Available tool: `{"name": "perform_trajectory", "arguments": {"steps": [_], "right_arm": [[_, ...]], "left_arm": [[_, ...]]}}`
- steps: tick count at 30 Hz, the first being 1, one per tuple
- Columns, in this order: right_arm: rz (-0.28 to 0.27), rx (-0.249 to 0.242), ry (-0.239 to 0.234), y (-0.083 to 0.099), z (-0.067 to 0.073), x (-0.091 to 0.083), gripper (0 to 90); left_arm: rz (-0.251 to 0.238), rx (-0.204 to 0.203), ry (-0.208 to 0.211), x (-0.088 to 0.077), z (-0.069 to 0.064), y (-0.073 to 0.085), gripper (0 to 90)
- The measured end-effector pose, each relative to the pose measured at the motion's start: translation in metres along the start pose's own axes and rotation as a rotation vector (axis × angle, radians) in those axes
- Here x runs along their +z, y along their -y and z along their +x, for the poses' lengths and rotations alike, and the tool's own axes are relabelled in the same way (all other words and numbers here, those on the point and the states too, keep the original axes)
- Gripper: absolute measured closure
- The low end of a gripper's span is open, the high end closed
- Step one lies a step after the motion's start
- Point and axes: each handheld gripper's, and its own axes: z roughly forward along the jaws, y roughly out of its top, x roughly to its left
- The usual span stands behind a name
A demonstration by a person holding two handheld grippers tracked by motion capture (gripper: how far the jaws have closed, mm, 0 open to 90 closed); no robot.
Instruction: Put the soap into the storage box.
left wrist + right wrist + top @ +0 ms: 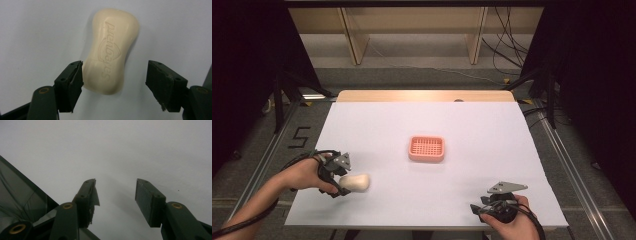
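Observation:
A cream soap bar (357, 181) lies flat on the white table at the front left, its embossed face up. My left gripper (345, 185) reaches it from the left and is open around the bar's near end. In the left gripper view the soap bar (110, 50) runs away from the left gripper (115, 72). The left pad (73, 80) sits against the bar's side and the right pad (160, 80) stands well apart from it. A pink slotted soap dish (426, 148) rests at the table's middle. Near the front right edge my right gripper (477, 209) is open with nothing between its jaws, as the right gripper (116, 185) view confirms.
The white table sheet (472, 125) stretches between the soap, the dish and both hands. A wooden strip (422, 95) borders the far edge. Dark floor, metal rails and cables surround the table. The table's front edge (30, 187) lies close to the right gripper.

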Motion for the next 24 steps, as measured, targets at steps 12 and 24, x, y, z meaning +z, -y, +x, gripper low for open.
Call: {"name": "perform_trajectory", "arguments": {"steps": [12,24], "right_arm": [[0.008,-0.003,-0.003,0.0,-0.001,0.0,51.0],[-0.012,0.007,-0.008,0.0,0.0,0.001,51.0]], "left_arm": [[0.077,0.057,0.026,0.012,0.004,-0.022,31.4],[0.149,0.079,0.04,0.025,0.009,-0.026,35.0]]}}
